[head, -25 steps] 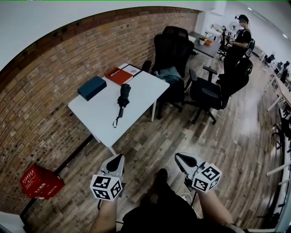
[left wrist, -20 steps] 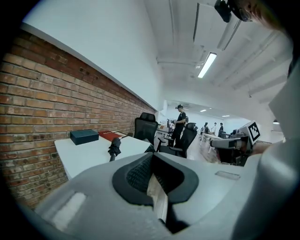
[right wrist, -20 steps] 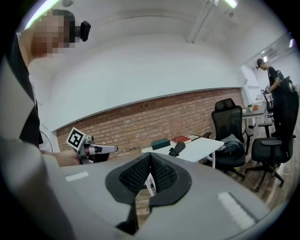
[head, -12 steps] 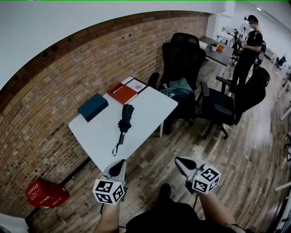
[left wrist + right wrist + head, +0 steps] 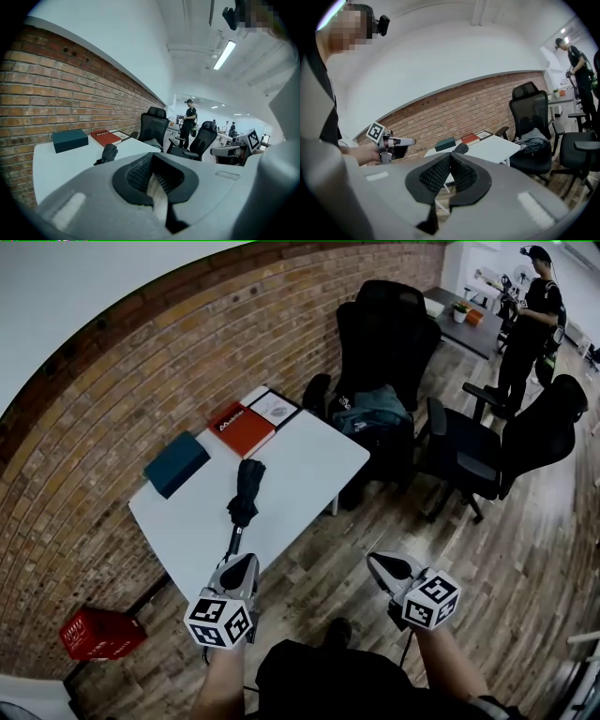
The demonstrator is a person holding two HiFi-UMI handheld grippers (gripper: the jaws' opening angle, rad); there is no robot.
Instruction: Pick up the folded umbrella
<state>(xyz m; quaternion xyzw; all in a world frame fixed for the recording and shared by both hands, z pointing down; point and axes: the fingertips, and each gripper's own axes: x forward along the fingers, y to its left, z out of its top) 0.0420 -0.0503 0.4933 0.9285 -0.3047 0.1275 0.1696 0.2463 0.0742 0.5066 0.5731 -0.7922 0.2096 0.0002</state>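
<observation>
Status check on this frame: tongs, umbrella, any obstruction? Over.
Left tongs shut, empty; right tongs the same. Folded umbrella flat on white table, untouched. Red book and teal box beyond it, not in the way.

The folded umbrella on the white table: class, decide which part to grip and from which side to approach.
Probably grip the folded umbrella across its thick bundled middle, coming from above at the table's near edge. It lies flat, thin strap end pointing toward the left tool.

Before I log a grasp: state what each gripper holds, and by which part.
Nothing is held. The left gripper and the right gripper are both shut and empty; the folded umbrella lies untouched on the white table.
</observation>
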